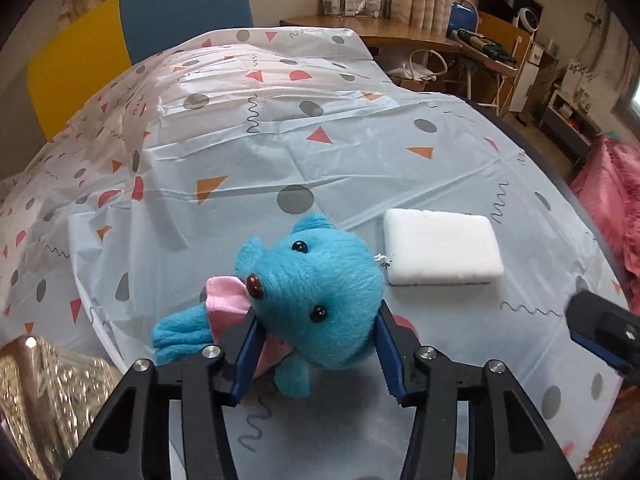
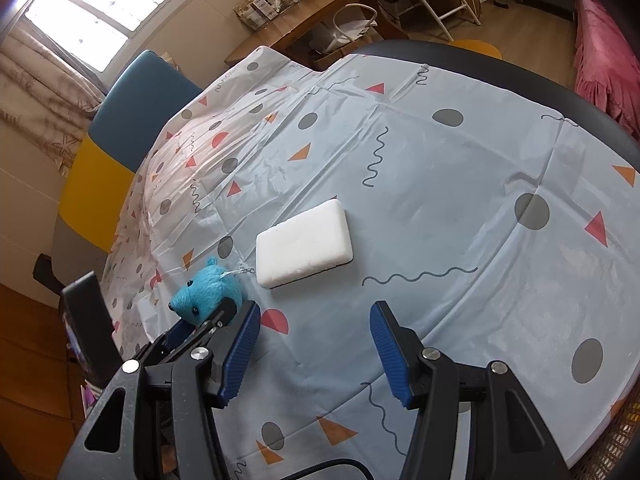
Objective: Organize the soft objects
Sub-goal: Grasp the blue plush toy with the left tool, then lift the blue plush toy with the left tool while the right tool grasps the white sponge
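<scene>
A blue plush animal (image 1: 316,296) with a pink scarf lies on the patterned tablecloth (image 1: 320,140). My left gripper (image 1: 316,344) is shut on the plush's head, one blue pad on each side. A white rectangular sponge (image 1: 440,246) lies flat just right of the plush. In the right wrist view my right gripper (image 2: 314,336) is open and empty above the cloth, with the sponge (image 2: 304,240) ahead of it and the plush (image 2: 208,296) held in the left gripper (image 2: 200,324) at the left.
A shiny gold sequinned item (image 1: 44,392) sits at the near left. The table's dark rim (image 2: 560,84) curves at the right. Blue and yellow chair backs (image 1: 184,4) stand behind. A pink bedspread (image 1: 612,208) is at the right.
</scene>
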The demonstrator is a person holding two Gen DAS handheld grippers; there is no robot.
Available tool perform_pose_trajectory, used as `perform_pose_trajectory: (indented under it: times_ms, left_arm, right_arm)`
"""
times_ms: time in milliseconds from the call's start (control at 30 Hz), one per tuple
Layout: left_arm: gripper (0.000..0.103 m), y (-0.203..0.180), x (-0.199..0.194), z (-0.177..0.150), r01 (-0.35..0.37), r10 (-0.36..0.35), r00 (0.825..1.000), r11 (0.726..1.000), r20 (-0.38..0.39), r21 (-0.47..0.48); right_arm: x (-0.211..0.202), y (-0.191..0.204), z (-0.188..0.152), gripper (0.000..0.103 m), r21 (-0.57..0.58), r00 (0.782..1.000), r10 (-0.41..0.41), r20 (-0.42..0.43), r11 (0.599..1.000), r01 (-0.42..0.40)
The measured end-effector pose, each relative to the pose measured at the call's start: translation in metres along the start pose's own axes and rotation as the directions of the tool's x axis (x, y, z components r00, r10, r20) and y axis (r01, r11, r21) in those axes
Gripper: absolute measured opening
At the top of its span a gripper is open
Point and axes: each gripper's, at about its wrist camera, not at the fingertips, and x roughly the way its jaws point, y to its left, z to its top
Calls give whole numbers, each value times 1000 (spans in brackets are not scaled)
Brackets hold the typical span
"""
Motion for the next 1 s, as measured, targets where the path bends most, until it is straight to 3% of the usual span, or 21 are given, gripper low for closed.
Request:
perform_pose_trajectory:
  times_ms: [67,233,333,400,467,533,633,700,867,1000]
  left_arm:
    - [52,-9,-17,-19,21,-21,1000,999,23,42]
    - [52,-20,-37,-73,73,-73,997,992,-2,106]
    - [52,-28,-46,-98,73,-78,997,979,15,189]
    - [52,-31,-47,-105,65,-73,997,975,28,212]
    - [52,-30,-47,-108,68,-76,997,974,31,217]
    - [52,-27,-46,-109,77,-86,996,975,33,208]
    - [53,-25,-44,-109,87,-96,995,975,37,203]
    - [53,-23,-42,-110,93,-101,994,976,35,197]
    - [53,-21,-42,-112,104,-113,993,978,39,179]
    - [54,-20,-42,-112,115,-123,992,979,35,171]
  right_arm:
    - [0,1,0,58,-7,1000,-9,4,1000,9]
    - [6,2,-3,58,-44,998,-59,-18,997,58]
    - [9,17,-4,58,-163,996,-79,-46,984,70]
    - [14,34,1,58,-295,994,-77,-74,954,52]
    - [22,56,5,61,-494,994,-79,-78,869,30]
    - [35,77,2,67,-707,990,-116,-83,707,24]
    - [61,90,-3,70,-857,966,-224,-125,515,9]
    - [76,94,-3,70,-910,949,-293,-119,414,14]
    - [106,97,3,71,-959,918,-392,-65,280,52]
    - [126,98,11,76,-967,897,-435,-75,251,41]
